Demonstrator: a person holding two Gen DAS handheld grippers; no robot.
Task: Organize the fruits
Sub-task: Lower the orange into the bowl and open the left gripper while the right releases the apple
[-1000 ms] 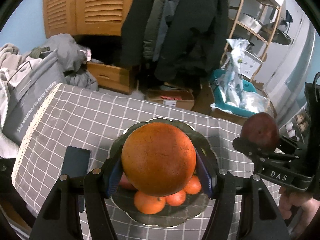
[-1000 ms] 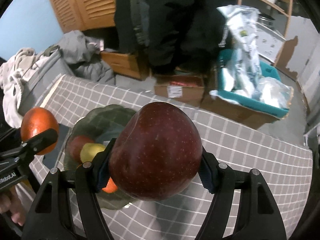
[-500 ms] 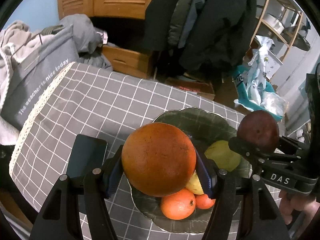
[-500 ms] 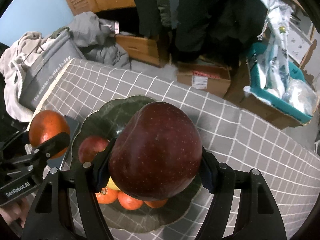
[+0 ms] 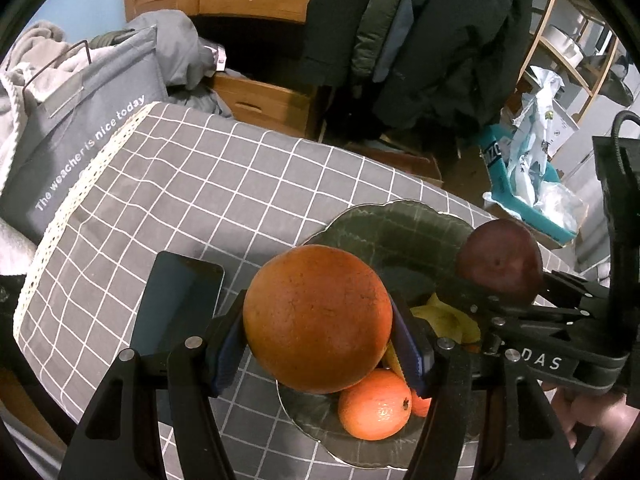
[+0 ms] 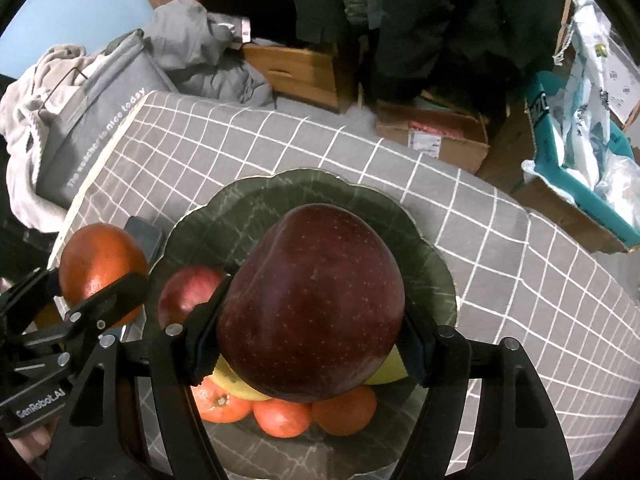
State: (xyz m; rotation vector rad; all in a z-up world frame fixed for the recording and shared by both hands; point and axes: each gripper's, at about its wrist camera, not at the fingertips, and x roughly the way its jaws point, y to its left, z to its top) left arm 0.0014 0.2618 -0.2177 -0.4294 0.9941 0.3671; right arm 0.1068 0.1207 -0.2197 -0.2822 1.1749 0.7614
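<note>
My left gripper (image 5: 318,316) is shut on a large orange (image 5: 316,318), held above the left edge of a dark green scalloped plate (image 5: 384,228). My right gripper (image 6: 310,330) is shut on a dark red apple (image 6: 312,304), held over the middle of the plate (image 6: 256,208). The right gripper with its apple (image 5: 500,266) shows at the right of the left wrist view. The left gripper with its orange (image 6: 102,268) shows at the left of the right wrist view. On the plate lie small oranges (image 6: 282,416), a red apple (image 6: 188,292) and yellow fruit (image 5: 448,320), partly hidden.
A dark phone (image 5: 176,304) lies on the grey checked tablecloth (image 5: 200,184) just left of the plate. A grey bag (image 5: 80,120) and clothes stand beyond the table's left edge. Cardboard boxes (image 6: 432,132) and a teal bin (image 6: 580,184) stand on the floor behind.
Both grippers, each still holding its fruit, have shifted so the plate now lies further right in the left view and centred under the apple. The phone has come into view.
</note>
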